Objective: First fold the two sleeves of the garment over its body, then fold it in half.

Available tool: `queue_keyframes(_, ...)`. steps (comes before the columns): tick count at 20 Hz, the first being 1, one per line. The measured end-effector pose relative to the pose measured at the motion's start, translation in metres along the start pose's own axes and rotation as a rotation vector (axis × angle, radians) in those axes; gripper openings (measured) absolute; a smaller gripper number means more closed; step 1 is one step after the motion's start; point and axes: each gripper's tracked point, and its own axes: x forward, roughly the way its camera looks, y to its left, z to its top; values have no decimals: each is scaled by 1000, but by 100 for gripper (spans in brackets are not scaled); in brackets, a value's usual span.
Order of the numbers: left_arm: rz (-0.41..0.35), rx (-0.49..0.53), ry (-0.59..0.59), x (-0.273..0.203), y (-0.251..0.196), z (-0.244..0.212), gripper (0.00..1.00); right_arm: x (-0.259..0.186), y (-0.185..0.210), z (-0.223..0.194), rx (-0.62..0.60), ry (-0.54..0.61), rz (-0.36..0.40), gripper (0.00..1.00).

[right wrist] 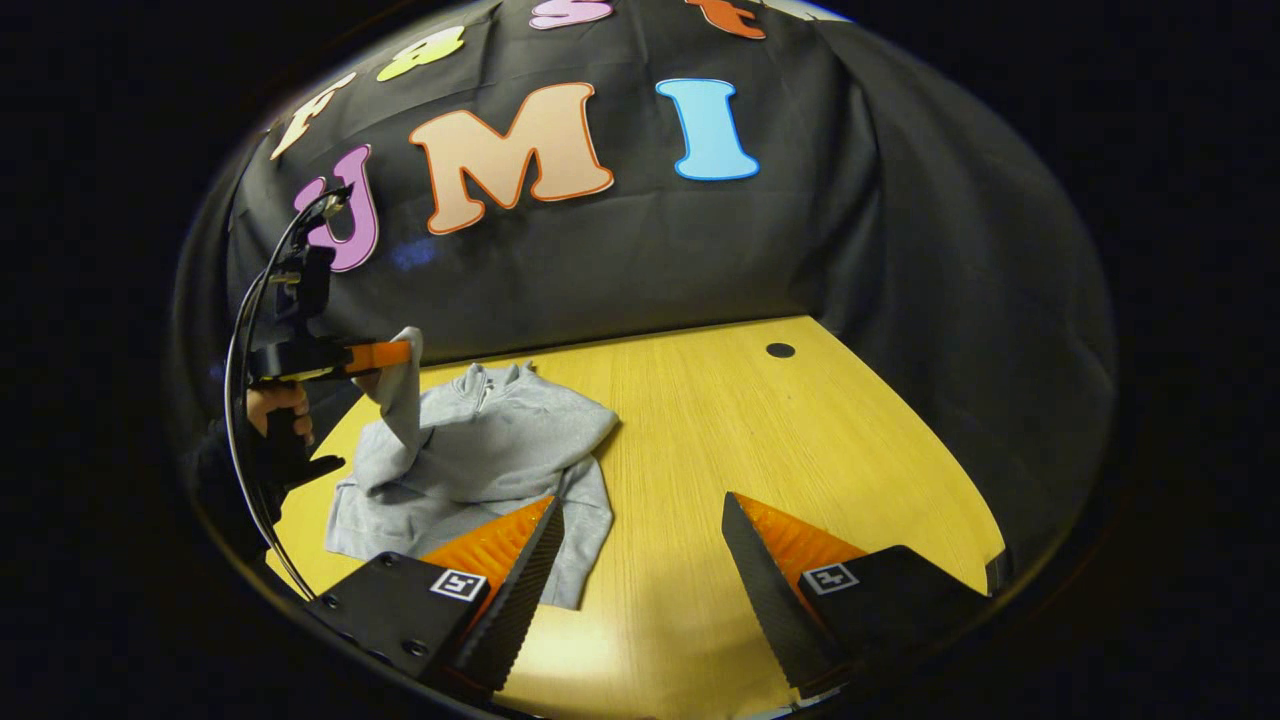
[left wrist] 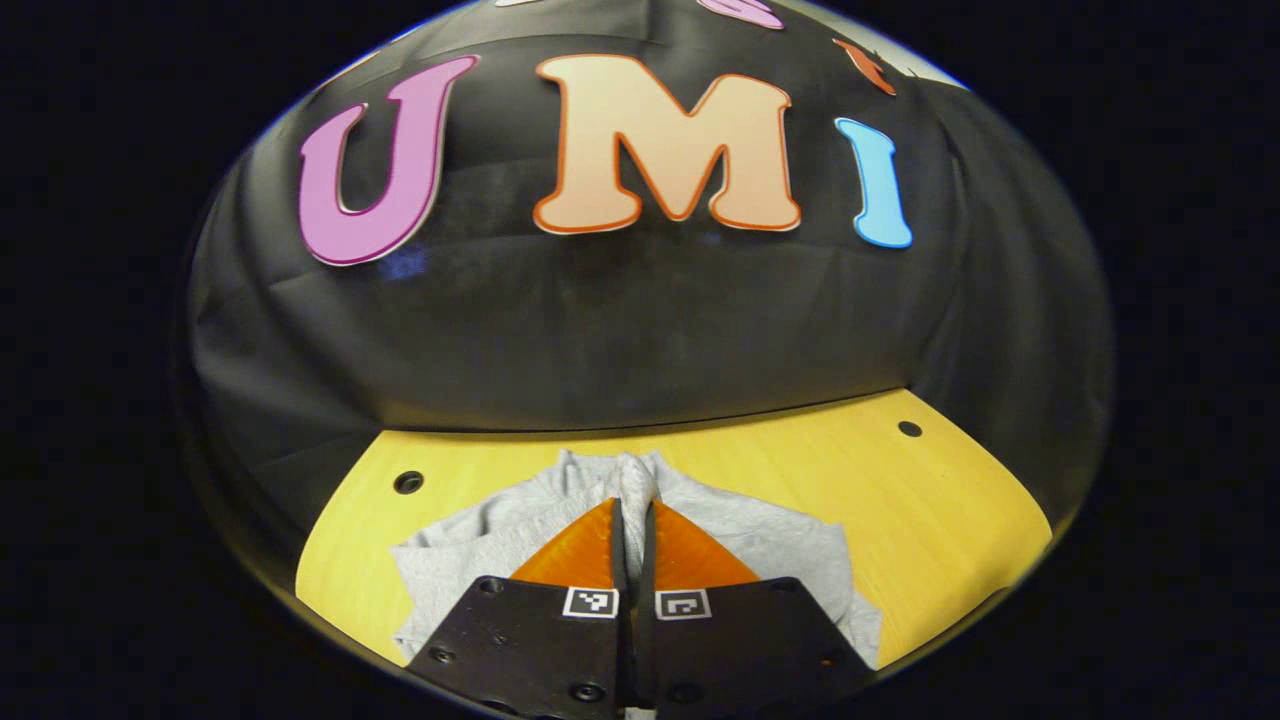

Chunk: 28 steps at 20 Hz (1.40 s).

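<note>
Grey sweatshirt [right wrist: 480,450] lies on the yellow wooden table [right wrist: 760,460], toward its left edge, collar facing the back edge by the black cloth wall. Left gripper [right wrist: 395,355], held in a hand [right wrist: 275,405], has its jaws clamped on one sleeve [right wrist: 400,400], lifted clear of the tabletop above the sweatshirt's body. In the left gripper view its fingers [left wrist: 585,550] meet on a bunched fold of grey fabric. Right gripper [right wrist: 640,545] hovers over bare wood near the front edge, jaws wide apart, gripping nothing; the other sleeve [right wrist: 585,530] lies flat beside its left finger.

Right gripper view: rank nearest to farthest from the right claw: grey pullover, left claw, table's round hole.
1. Grey pullover, its hem just behind the claw's left finger.
2. Left claw, far left, raised, pinching a sleeve.
3. Round hole, far edge of the table, near the wall.
</note>
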Motion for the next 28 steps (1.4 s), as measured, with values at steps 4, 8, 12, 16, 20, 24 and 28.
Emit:
queue_keyframes(4, -37, -4, 26, 18, -39, -7, 0, -8, -9, -6, -1, 10, -10, 95)
queue_keyframes(8, -74, -35, 80, 35, -74, -28, 0, -13, -18, -13, 6, 22, -16, 95)
queue_keyframes(12, -43, -16, 106, 48, -80, -44, 0, -14, -11, -19, 4, 33, 10, 95)
queue_keyframes(16, -102, -46, 127, 48, -93, -51, 19, -12, -4, -23, -8, 40, 22, 98)
queue_keyframes(20, -63, -11, 39, 27, -69, -24, 81, -3, 11, -21, -20, 40, 50, 96)
queue_keyframes(24, -36, -64, -11, -4, -35, -18, 93, 10, 34, -18, -53, 37, 89, 98)
queue_keyframes(28, 41, -65, -49, -37, 24, -16, 93, 27, 58, -16, -55, 39, 123, 99)
